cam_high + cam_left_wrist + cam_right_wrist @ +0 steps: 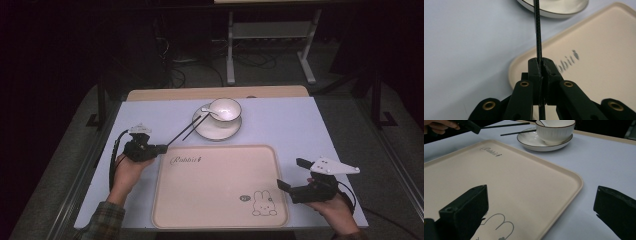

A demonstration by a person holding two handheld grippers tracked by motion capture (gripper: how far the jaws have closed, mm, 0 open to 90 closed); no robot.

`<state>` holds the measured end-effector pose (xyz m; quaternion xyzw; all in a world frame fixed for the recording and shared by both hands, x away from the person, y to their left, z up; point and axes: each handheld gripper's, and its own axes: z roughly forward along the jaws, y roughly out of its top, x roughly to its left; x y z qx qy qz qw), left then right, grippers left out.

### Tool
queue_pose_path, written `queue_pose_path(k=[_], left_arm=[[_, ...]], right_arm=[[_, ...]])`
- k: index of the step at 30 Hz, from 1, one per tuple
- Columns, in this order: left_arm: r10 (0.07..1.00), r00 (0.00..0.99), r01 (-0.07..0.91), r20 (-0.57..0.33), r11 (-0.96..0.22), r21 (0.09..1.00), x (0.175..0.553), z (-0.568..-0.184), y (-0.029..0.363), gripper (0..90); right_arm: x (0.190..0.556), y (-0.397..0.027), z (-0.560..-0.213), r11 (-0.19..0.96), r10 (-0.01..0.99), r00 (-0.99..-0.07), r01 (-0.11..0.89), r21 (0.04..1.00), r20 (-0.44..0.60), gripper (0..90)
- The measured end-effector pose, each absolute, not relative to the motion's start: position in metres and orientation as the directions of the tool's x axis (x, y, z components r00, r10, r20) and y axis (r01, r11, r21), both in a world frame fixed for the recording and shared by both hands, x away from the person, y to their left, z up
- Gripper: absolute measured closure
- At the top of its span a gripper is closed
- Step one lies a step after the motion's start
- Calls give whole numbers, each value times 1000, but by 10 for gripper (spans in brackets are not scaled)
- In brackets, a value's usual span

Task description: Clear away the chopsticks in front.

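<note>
My left gripper (pixel 162 148) (pixel 540 62) is shut on a black chopstick (pixel 187 130) (pixel 537 30), just off the cream tray's (pixel 215 185) far-left corner. The stick runs from the jaws up to the white plate (pixel 205 131) (pixel 559 10). A second chopstick (pixel 192 131) (pixel 517 132) lies beside it with its far end on the plate's rim. On the plate stands a white bowl (pixel 225 108) (pixel 555 131) with a spoon (pixel 207 111) in it. My right gripper (pixel 292 174) (pixel 541 188) stands open by the tray's right edge, with nothing between its fingers.
The tray (pixel 499 175) has a rabbit drawing at its near right and lettering at its far left. A pale blue mat (pixel 290 125) covers the table. A wooden strip runs along the far edge. Dark floor and a metal stand lie beyond.
</note>
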<state>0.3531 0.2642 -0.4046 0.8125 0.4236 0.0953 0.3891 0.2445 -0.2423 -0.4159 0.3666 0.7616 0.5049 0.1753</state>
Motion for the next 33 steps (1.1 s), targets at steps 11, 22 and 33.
queue_pose_path(k=[11, 22, 33], left_arm=[[709, 684, 586, -172, -394, 708, 318, -403, 247, 853], [666, 727, 584, -168, -471, 661, 300, -417, 229, 853], [658, 733, 598, -171, -504, 623, 305, -429, 225, 850]], right_arm=[[245, -241, -416, 229, 733, -673, 380, 896, 99, 0], [245, -242, -417, 225, 733, -672, 387, 894, 106, 0], [246, -242, -417, 221, 734, -671, 386, 895, 108, 0]])
